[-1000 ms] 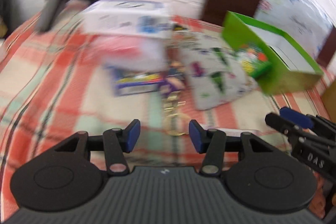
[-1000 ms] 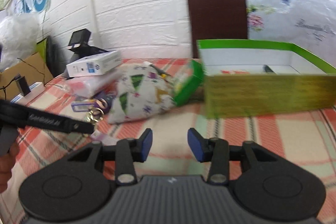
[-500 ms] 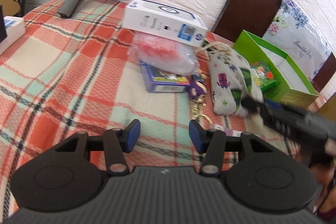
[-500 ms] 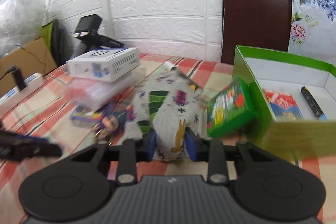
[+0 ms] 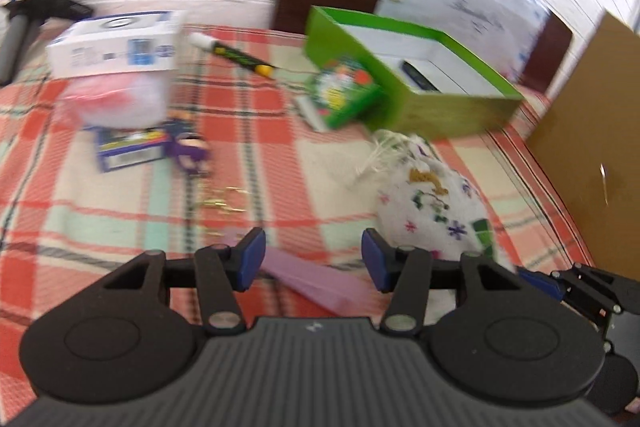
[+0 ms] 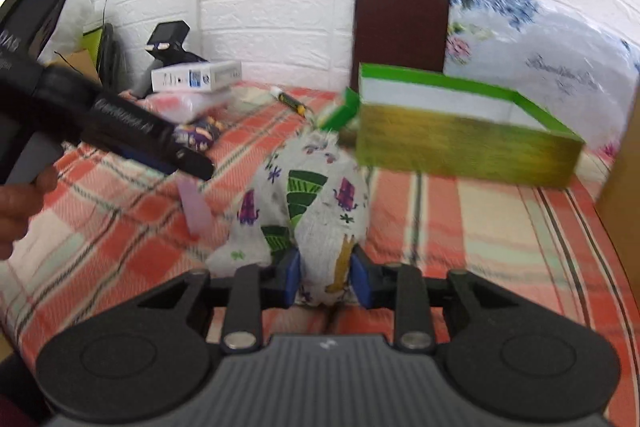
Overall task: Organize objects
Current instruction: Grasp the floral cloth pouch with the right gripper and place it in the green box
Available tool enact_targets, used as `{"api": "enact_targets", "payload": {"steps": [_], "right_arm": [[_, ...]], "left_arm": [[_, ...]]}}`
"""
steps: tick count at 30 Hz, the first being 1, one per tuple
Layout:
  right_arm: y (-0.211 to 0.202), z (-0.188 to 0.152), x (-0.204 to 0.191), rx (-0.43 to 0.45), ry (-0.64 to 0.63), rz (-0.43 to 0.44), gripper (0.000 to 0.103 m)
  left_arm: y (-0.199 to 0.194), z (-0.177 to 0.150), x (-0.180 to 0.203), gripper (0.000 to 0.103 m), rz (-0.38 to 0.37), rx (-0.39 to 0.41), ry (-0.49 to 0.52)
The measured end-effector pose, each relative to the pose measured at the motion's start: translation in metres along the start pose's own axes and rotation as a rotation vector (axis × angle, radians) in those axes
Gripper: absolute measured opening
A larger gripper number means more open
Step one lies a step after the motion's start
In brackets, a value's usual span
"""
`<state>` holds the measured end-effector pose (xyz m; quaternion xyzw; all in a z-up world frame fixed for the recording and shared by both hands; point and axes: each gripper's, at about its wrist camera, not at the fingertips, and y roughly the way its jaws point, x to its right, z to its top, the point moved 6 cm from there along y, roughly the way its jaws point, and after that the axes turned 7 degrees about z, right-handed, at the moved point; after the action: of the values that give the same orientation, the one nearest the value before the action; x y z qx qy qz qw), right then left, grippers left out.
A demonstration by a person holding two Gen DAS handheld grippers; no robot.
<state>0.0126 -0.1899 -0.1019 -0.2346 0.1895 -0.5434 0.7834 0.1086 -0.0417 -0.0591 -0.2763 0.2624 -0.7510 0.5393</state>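
Observation:
My right gripper point(image 6: 325, 281) is shut on the near end of a white drawstring pouch point(image 6: 308, 199) printed with green and purple shapes; the pouch also shows in the left wrist view point(image 5: 434, 203), in front of the open green box point(image 5: 416, 87). My left gripper point(image 5: 313, 259) is open and empty over a flat purple strip point(image 5: 320, 285) on the checked cloth. The left gripper shows in the right wrist view point(image 6: 188, 163) at the left, above that strip point(image 6: 195, 209). A green card pack point(image 5: 340, 93) leans on the box. A marker point(image 5: 236, 55) lies behind.
A white HP box point(image 5: 116, 43) sits on a pink plastic bag point(image 5: 116, 99), with a blue box point(image 5: 128, 147), a purple keychain figure point(image 5: 188, 151) and gold rings point(image 5: 224, 201) near. A handheld scanner point(image 5: 24, 3) stands far left. A brown cardboard panel point(image 5: 592, 155) stands at right. A dark chair back point(image 6: 400, 27) stands behind.
My right gripper has closed on the pouch and drawn it nearer, away from the card pack and towards the table's right front. My left gripper swung right over the purple strip.

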Motion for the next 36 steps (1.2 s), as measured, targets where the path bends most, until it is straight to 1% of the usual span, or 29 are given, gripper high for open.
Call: {"api": "enact_targets", "payload": {"steps": [1, 2, 3, 5, 7, 12, 13, 14, 15, 16, 17, 18, 19, 20, 22, 24, 25, 26, 27, 29, 31, 33, 36], "right_arm": [[-0.003, -0.003, 0.001, 0.005, 0.005, 0.000, 0.042], [-0.006, -0.004, 0.002, 0.014, 0.011, 0.000, 0.048], [-0.008, -0.004, 0.004, 0.021, 0.017, 0.005, 0.049], [-0.009, -0.004, 0.008, 0.029, 0.037, 0.011, 0.055], [-0.010, -0.004, 0.012, 0.035, 0.068, 0.027, 0.057], [-0.006, -0.010, 0.018, 0.023, 0.121, 0.056, 0.059], [-0.005, -0.011, 0.019, 0.022, 0.127, 0.061, 0.060], [-0.005, -0.011, 0.019, 0.022, 0.134, 0.063, 0.063], [-0.005, -0.011, 0.017, 0.024, 0.140, 0.063, 0.064], [-0.004, -0.011, 0.017, 0.026, 0.144, 0.065, 0.067], [-0.004, -0.011, 0.017, 0.028, 0.142, 0.067, 0.075], [-0.003, -0.011, 0.016, 0.032, 0.137, 0.068, 0.078], [-0.002, -0.010, 0.015, 0.033, 0.129, 0.069, 0.080], [0.000, -0.009, 0.015, 0.032, 0.116, 0.070, 0.080], [0.007, -0.007, 0.016, 0.026, 0.090, 0.070, 0.080], [0.022, -0.005, 0.016, -0.001, 0.085, 0.085, 0.080], [0.030, -0.005, 0.016, -0.020, 0.096, 0.104, 0.077], [0.036, -0.004, 0.014, -0.023, 0.118, 0.142, 0.072], [0.037, -0.002, 0.013, -0.014, 0.133, 0.137, 0.066], [0.031, 0.002, 0.008, 0.016, 0.084, 0.104, 0.049], [0.021, 0.008, 0.008, 0.074, 0.052, 0.093, 0.039], [0.011, 0.019, 0.011, 0.153, 0.042, 0.076, 0.037], [0.000, 0.047, 0.019, 0.276, 0.010, 0.010, 0.036]], "left_arm": [[0.001, -0.001, 0.006, 0.055, -0.002, -0.004, 0.013], [0.001, -0.001, 0.011, 0.055, -0.004, -0.008, 0.022], [0.002, -0.002, 0.014, 0.055, -0.005, -0.012, 0.032], [0.002, -0.003, 0.020, 0.055, 0.000, -0.017, 0.044], [0.001, -0.003, 0.022, 0.057, 0.009, -0.017, 0.052], [-0.001, -0.001, 0.023, 0.067, 0.024, -0.014, 0.049], [-0.002, 0.000, 0.024, 0.073, 0.017, -0.016, 0.045], [-0.004, 0.000, 0.026, 0.082, 0.005, -0.016, 0.037], [-0.005, 0.002, 0.028, 0.085, -0.013, -0.015, 0.031], [-0.006, 0.004, 0.031, 0.089, -0.034, -0.011, 0.029], [-0.006, 0.006, 0.034, 0.091, -0.055, -0.008, 0.033], [-0.006, 0.007, 0.039, 0.091, -0.074, -0.010, 0.040], [-0.004, 0.008, 0.043, 0.091, -0.088, -0.016, 0.045], [-0.001, 0.009, 0.048, 0.091, -0.099, -0.027, 0.048], [0.009, 0.010, 0.056, 0.091, -0.118, -0.047, 0.057], [0.025, 0.008, 0.063, 0.088, -0.124, -0.079, 0.073], [0.034, 0.004, 0.067, 0.076, -0.140, -0.110, 0.070], [0.041, 0.001, 0.069, 0.070, -0.182, -0.147, 0.052], [0.041, 0.000, 0.069, 0.068, -0.180, -0.144, 0.034], [0.029, 0.005, 0.074, 0.051, -0.193, -0.112, 0.058], [0.015, 0.015, 0.079, 0.050, -0.238, -0.087, 0.063], [0.002, 0.031, 0.085, 0.050, -0.259, -0.023, 0.078], [-0.012, 0.063, 0.097, 0.050, -0.282, 0.082, 0.099]]}}
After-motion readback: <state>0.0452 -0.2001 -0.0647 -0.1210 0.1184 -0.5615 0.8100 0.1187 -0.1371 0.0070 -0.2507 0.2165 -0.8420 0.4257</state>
